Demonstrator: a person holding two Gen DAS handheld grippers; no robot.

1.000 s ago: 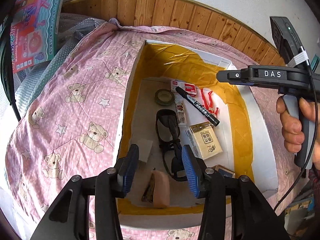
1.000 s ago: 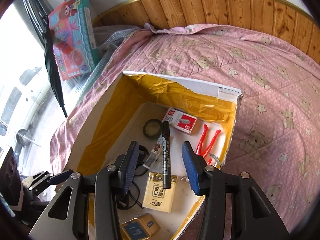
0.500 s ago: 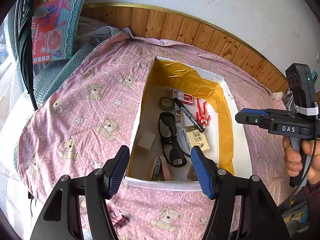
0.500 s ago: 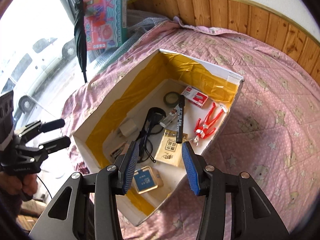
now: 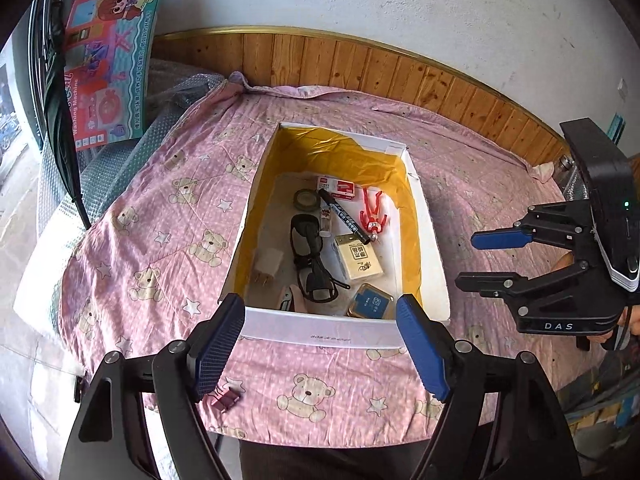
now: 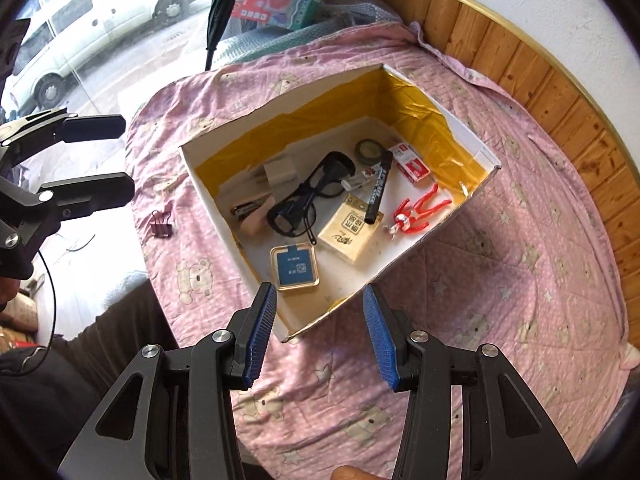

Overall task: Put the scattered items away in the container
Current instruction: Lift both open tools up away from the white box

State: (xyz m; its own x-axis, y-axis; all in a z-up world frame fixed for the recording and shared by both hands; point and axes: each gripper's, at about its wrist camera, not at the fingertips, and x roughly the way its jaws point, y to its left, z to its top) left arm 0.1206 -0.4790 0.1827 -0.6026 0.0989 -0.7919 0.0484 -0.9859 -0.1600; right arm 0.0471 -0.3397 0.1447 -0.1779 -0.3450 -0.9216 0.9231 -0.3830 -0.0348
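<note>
- Currently both tools hang above the near edge of the box (image 5: 316, 334), clear of it. Left gripper (image 5: 320, 344): jaws released, spread wide, nothing between them. Right gripper (image 6: 320, 336): jaws likewise released and empty.
- Box sits on a pink quilt (image 5: 160, 240) printed with bears and stars, over what may be a bed or a worktop; cannot tell which. Box is white card outside, with crinkled glossy yellow lining on the inner walls.
- Inside the box: black glasses (image 6: 308, 200), black marker (image 6: 378, 188) lying partly across a cream-yellow flat packet (image 6: 348, 232), dark tape roll (image 6: 370, 150), red-and-white small carton (image 6: 412, 166), red plastic figure (image 6: 420, 212), white plug adapter (image 6: 278, 170), blue square tin with clear rim (image 6: 295, 267).
- One stray piece outside: a maroon binder clip (image 6: 162, 225) on the quilt, near the box's near-left corner, just under the left tool in its own view.
- Judgement: task is nearly done; the clip seems the last item out.
- Next move would call for the left tool to drop onto the clip, pinch its small folded-metal body squarely, lift, and release over the box. The clip is small and hard on soft, giving cloth, so the jaws might snag fabric.
</note>
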